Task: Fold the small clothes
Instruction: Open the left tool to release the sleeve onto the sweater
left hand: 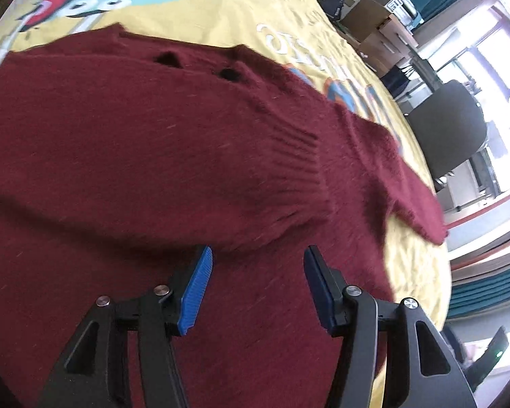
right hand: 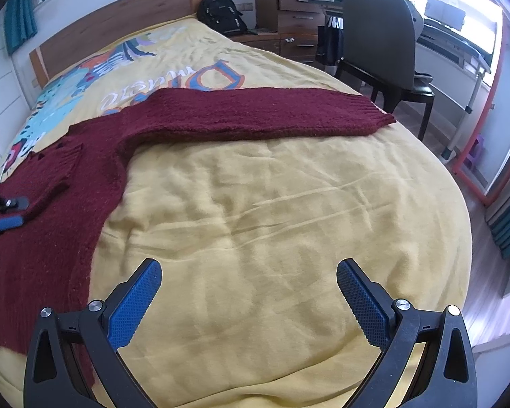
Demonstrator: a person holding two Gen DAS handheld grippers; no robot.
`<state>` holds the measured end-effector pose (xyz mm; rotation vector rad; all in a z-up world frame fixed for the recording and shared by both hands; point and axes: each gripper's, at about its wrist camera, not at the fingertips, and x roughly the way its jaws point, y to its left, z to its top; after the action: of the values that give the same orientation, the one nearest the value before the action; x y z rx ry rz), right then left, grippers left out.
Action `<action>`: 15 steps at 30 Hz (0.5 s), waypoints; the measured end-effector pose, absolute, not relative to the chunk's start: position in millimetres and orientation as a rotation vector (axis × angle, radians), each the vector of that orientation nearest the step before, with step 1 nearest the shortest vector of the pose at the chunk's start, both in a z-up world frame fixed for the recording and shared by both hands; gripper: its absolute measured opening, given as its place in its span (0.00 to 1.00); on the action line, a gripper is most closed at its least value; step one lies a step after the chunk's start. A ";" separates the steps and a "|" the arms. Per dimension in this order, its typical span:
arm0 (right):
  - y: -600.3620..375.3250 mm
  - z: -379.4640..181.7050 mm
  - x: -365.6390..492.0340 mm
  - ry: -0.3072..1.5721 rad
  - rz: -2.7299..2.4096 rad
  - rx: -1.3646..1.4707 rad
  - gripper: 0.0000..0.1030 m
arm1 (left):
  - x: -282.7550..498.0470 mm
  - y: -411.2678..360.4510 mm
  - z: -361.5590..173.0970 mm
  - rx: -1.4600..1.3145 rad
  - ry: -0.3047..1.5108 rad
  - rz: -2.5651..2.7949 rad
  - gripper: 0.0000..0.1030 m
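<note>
One sleeve (right hand: pixel 255 115) of the red sweater (left hand: pixel 119 156) lies stretched across the bed (right hand: pixel 272 204), its long axis sideways, ahead of the right tool (right hand: pixel 248 292), which is nearer. Both it and the left tool (left hand: pixel 258 285) are released, grasping nothing.

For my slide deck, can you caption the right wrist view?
Open right hand-held gripper hovers over yellow printed bedspread; dark red knitted sweater lies with one sleeve outstretched.

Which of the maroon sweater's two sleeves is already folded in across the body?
The sleeve with its ribbed cuff just ahead of the left gripper; the other sleeve lies stretched straight out on the yellow blanket.
</note>
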<state>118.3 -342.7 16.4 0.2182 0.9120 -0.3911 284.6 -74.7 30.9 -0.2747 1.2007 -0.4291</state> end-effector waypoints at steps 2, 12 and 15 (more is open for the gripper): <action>-343.1 16.6 118.7 0.915 -0.392 0.219 1.00 | 275.5 -61.2 29.3 -0.275 1.197 -0.404 0.49; -366.5 22.0 132.1 0.893 -0.402 0.239 1.00 | 248.1 -15.4 30.0 -0.241 1.181 -0.271 0.49; -381.4 21.5 140.3 0.888 -0.418 0.242 1.00 | 243.2 -6.9 33.6 -0.209 1.160 -0.230 0.49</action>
<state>140.3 -381.4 21.5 0.2424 0.8879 -0.4181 243.2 -6.9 33.6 -0.2089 1.1601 -0.2299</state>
